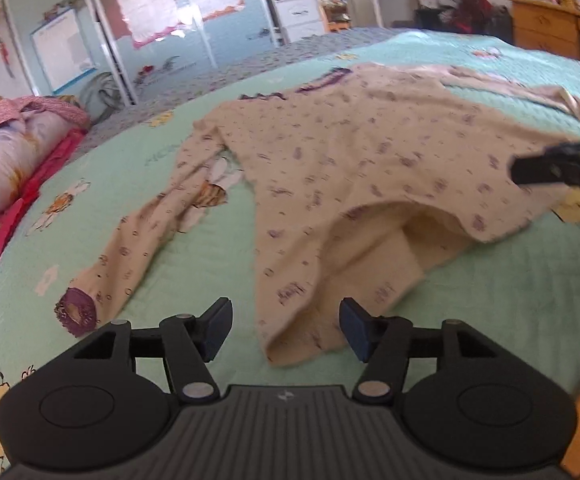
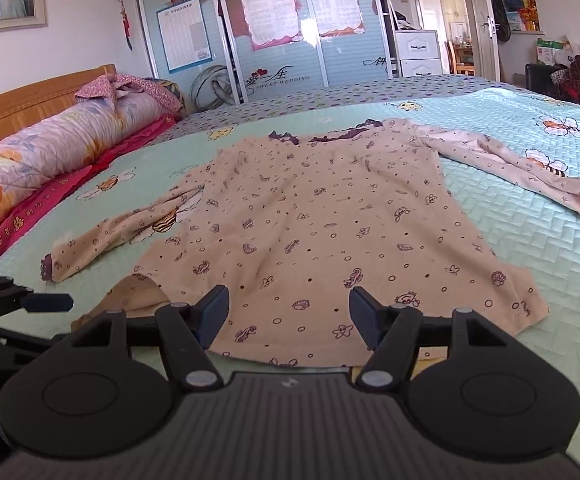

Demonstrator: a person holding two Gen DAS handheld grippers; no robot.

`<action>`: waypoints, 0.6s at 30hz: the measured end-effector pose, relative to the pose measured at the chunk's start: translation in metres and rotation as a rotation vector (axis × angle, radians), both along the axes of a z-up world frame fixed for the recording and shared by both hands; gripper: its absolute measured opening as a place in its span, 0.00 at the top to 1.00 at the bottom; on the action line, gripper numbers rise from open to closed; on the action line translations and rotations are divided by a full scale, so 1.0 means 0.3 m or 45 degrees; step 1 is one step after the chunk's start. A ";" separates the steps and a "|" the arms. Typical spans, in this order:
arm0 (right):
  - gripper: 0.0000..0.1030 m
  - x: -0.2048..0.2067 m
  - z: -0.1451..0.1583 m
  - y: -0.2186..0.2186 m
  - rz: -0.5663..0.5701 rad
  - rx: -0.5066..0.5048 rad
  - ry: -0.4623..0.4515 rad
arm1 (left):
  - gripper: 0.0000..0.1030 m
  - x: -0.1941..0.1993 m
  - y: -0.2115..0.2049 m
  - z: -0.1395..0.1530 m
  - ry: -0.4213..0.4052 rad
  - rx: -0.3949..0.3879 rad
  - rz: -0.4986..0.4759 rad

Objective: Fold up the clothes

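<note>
The thin, limp printed top (image 2: 310, 220) lies spread flat on the green bed quilt (image 2: 530, 240) with both sleeves out, its hem nearest the left tongs (image 1: 285, 328) and right tongs (image 2: 287, 314), both released and empty; it likely wants pinching at hem corners.

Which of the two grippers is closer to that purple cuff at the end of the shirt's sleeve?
The left gripper. The purple cuff lies just beside its near finger, toward the pillows. The right gripper is open over the shirt hem's middle, farther from the cuff.
</note>
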State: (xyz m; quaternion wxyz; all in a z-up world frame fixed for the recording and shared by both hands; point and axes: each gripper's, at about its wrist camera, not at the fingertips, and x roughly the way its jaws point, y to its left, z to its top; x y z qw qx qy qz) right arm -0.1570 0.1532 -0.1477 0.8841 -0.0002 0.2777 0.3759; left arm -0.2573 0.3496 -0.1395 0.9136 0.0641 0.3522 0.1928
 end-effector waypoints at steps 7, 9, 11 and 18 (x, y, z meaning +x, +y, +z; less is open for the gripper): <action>0.34 0.005 -0.001 -0.006 -0.012 -0.007 0.020 | 0.39 0.030 0.026 -0.031 0.029 0.048 0.022; 0.34 0.008 -0.003 -0.007 -0.013 -0.013 0.026 | 0.39 0.020 0.012 -0.039 0.035 0.094 -0.004; 0.34 0.013 -0.008 -0.008 -0.012 -0.019 0.037 | 0.39 0.013 0.009 -0.042 0.027 0.140 -0.003; 0.34 0.020 -0.021 -0.007 -0.015 -0.036 0.072 | 0.52 0.008 0.058 -0.046 -0.011 0.168 0.075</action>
